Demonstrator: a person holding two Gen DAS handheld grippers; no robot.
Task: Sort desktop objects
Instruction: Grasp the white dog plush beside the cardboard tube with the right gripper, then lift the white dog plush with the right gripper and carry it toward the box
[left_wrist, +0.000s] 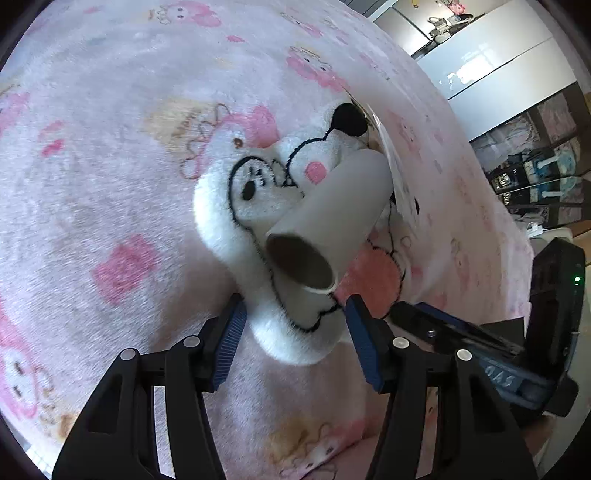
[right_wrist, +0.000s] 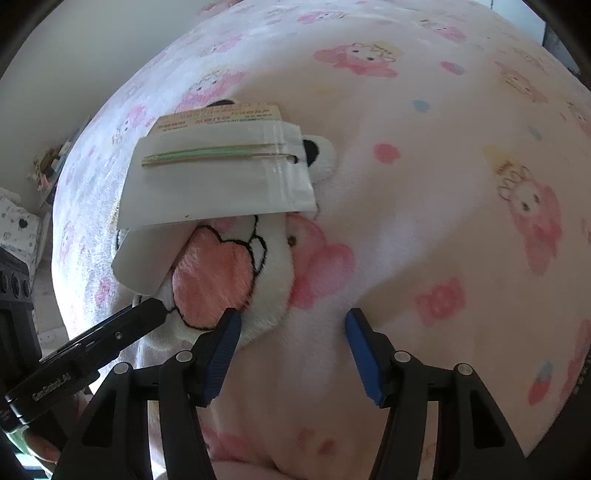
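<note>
Landmark: a white plush toy (left_wrist: 229, 206) with black stitched outlines and a pink heart patch is lying on a pink cartoon-print blanket (left_wrist: 110, 129).
Cardboard tube (left_wrist: 328, 218): it is resting tilted on top of the plush toy, its open end facing the left wrist camera.
Packet (right_wrist: 218, 177): a white zip-seal packet holding 1 thin green stick is lying across the upper part of the plush toy; a printed card is showing behind the packet's far edge.
Left gripper (left_wrist: 295, 325): its jaws are standing apart, holding nothing; the plush toy's lower edge and the tube's near end are sitting between the 2 blue pads, and I cannot tell whether either pad is touching the plush.
Right gripper (right_wrist: 291, 332): its jaws are standing apart and gripping nothing; its left pad is sitting right at the plush toy's lower edge by the heart patch, and bare blanket is lying between the pads.
Other tool: in each wrist view the opposite gripper's black body is showing beside the plush toy.
</note>
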